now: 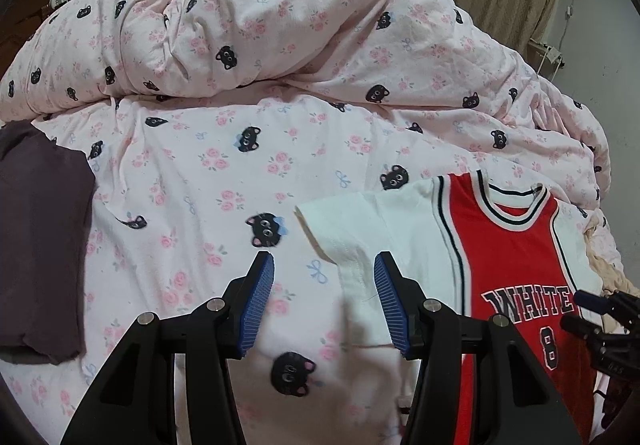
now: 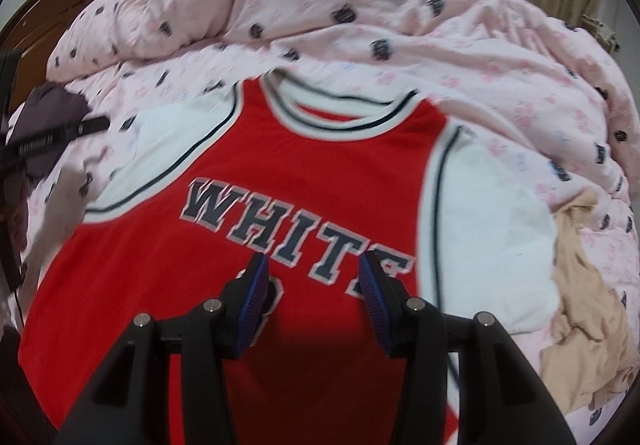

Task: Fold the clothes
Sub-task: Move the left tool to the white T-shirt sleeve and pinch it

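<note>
Red jersey flat beneath open right tongs, left tongs at its sleeve

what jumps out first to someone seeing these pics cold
The red and white jersey with WHITE across its chest lies flat on the bed, filling the right wrist view under the open right hand-held gripper. Behind it a pink quilt printed with black cat faces is heaped up. A dark purple garment lies at the far left, and the open left hand-held gripper hovers by the jersey's white sleeve.
</note>
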`<action>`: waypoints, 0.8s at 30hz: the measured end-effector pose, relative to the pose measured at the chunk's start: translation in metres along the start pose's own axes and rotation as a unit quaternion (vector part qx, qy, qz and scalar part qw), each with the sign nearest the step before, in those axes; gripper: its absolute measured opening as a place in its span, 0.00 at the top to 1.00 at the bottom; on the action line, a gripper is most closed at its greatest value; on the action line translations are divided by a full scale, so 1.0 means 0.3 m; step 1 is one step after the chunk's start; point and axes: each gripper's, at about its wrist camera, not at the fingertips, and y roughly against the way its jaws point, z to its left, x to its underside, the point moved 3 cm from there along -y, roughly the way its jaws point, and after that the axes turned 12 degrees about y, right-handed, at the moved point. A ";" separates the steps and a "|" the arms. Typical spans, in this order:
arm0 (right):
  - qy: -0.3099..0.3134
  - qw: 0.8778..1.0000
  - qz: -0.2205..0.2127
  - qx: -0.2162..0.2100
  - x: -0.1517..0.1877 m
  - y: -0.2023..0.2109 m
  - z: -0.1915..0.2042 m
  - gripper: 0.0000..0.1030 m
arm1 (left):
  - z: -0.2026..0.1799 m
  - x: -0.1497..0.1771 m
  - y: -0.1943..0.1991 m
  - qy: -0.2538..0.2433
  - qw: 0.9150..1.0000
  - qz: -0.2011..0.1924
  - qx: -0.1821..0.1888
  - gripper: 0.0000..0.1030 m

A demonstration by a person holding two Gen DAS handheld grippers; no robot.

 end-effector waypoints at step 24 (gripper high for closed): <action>0.035 0.999 0.034 -0.010 0.035 -0.095 0.071 0.53 | 0.063 -0.060 -0.307 0.010 0.987 0.095 0.130 0.54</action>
